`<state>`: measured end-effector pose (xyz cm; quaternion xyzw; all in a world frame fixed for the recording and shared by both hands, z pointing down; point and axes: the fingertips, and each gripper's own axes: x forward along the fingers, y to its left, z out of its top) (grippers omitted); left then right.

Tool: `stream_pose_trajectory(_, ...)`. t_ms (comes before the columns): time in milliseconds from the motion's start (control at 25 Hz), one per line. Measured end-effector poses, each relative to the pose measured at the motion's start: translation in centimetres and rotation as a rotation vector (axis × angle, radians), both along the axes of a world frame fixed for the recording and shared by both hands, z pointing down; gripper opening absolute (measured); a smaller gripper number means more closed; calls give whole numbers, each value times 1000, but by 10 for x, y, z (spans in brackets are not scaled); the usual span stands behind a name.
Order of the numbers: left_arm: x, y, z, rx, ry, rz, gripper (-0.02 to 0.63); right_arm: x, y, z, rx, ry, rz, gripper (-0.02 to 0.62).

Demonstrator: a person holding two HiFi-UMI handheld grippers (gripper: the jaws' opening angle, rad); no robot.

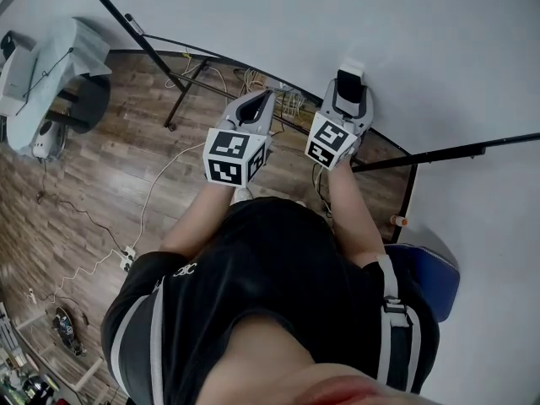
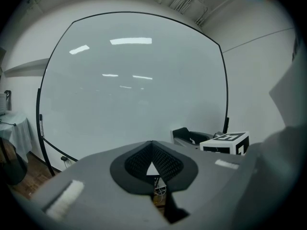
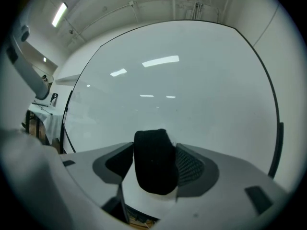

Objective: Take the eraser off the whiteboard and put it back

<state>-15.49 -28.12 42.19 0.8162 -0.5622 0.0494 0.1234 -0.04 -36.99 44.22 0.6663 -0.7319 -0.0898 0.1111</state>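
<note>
- The left gripper (image 2: 152, 146) hangs back from the work, jaws pressed together on nothing; it is best left there, out of the right one's way.
- The right gripper (image 3: 154, 159) points level at the board with its jaws spread wide; the eraser (image 1: 350, 89) stands between them; the right pad lies against it or just beside it, the left pad seems a sliver clear, so the pads do not appear to be pinching.
- The step reads as the hand-over at the board, a grasp or a release; which one cannot be told.
- To do either well, the person should keep the gripper level and square to the board; if closing, centre the eraser first so both pads meet its sides together and it does not twist; if leaving, draw straight back along the jaws so no pad drags it off.
- The eraser is dark and rounded, and taller than wide in the right gripper view; its long axis seems to run up and down, crosswise to the jaws, leaning slightly; a paler part shows at its far end in the head view.
- The whiteboard (image 3: 192, 80) fills the view beyond; the eraser is at its lower part; whether it touches the surface cannot be seen.
</note>
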Motion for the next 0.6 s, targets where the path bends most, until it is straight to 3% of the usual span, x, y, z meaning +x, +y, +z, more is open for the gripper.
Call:
stream_pose_trajectory(80,3,-2,-4,23,13,1,8,4,8,-8,3,-52,-15,253)
stream_pose_trajectory(200,13,-5,-10,53,34,17,8,12,25,-28,27,-158,-59,150)
stream_pose_trajectory(360,35,-9,-15,59,43,73,8,32,48,-63,99,-279,-95,81)
stream_pose_trajectory(480,54,-11,-18,65,43,124,8,48,64,-82,137,-321,-122,8)
stream_pose_trajectory(600,73,-13,-19,70,44,165,8,66,76,-87,142,-310,-106,6)
